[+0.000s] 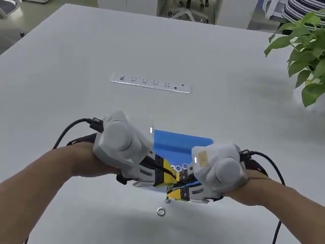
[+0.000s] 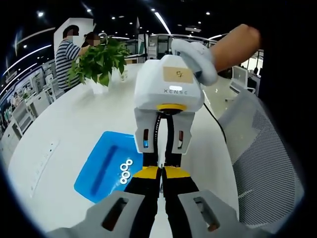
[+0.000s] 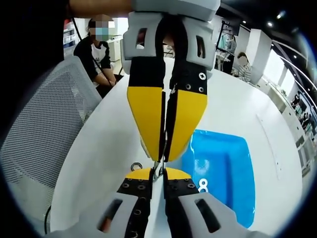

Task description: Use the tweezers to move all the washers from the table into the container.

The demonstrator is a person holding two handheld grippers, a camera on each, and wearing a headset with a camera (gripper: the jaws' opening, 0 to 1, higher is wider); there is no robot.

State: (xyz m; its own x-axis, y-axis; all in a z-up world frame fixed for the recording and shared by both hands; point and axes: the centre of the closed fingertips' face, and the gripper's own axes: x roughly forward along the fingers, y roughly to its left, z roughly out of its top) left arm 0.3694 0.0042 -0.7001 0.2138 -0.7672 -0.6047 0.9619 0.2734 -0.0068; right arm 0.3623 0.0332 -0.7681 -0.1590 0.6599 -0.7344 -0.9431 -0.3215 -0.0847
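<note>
Head view: left tool (image 1: 170, 175) seems to pinch tweezers (image 3: 157, 170), right tool (image 1: 177, 192) pressed together; washer (image 1: 161, 212) on counter (image 1: 61, 66) needs grabbing next.

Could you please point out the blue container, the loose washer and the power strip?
blue container (image 1: 177, 145): head view, bare floor.
loose washer (image 1: 158, 212): head view, its rim.
power strip (image 1: 150, 84): head view, top face.
</note>
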